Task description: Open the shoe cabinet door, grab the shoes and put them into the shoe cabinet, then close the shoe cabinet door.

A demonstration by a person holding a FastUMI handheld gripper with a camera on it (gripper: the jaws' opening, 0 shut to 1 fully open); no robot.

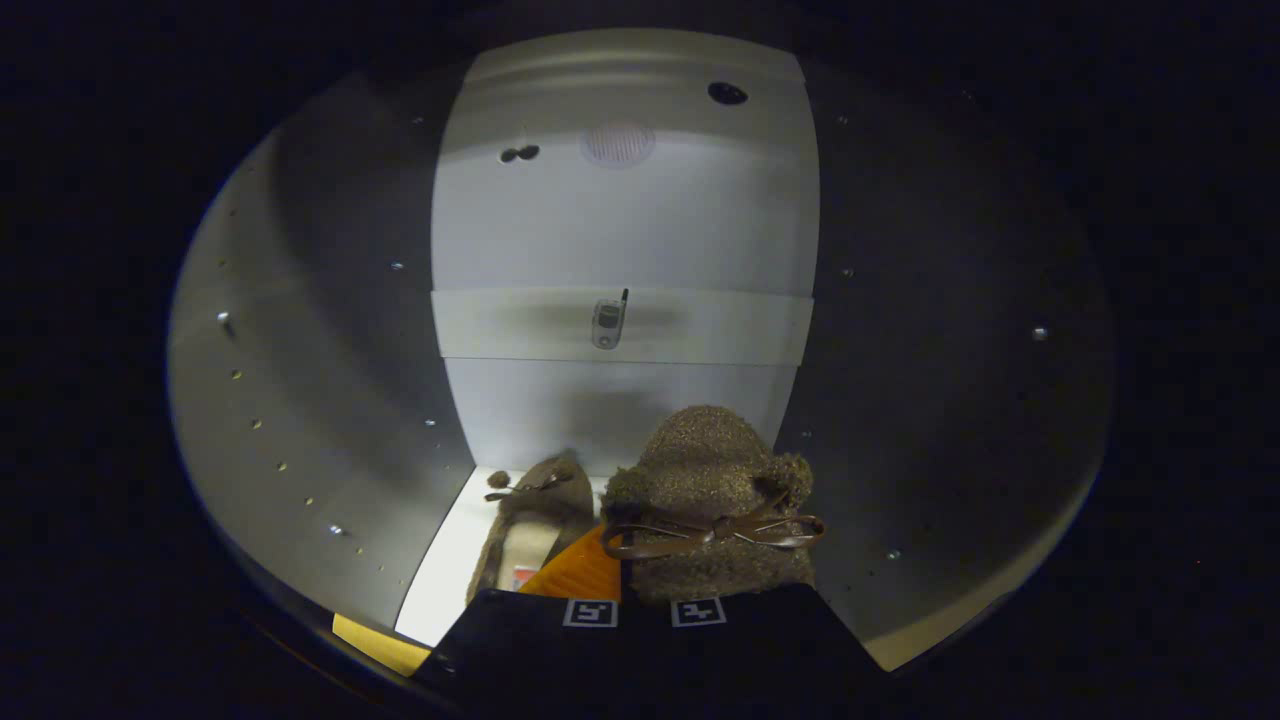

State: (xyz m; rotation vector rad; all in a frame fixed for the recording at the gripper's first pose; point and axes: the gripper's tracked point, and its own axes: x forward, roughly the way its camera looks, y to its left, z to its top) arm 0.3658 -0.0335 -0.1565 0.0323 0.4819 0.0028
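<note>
I am looking into the open shoe cabinet (pixel 620 230), with its pale back wall straight ahead. A brown fuzzy shoe (pixel 712 470) with a thin brown bow (pixel 715 532) sits toe-forward in my gripper (pixel 645 575), lifted a little above the cabinet floor (pixel 450 565). The gripper is shut on its heel end; one finger (pixel 583 572) shows along the shoe's left side and the other is hidden behind the shoe. The matching shoe (pixel 535 520) lies on the cabinet floor just left of the held one, toe toward the back wall.
A horizontal rail (pixel 520 325) crosses the back wall at mid height, with a small metal fitting (pixel 608 323) at its middle. The left side wall (pixel 320 380) and right side wall (pixel 940 380), dotted with peg holes, close in on both sides.
</note>
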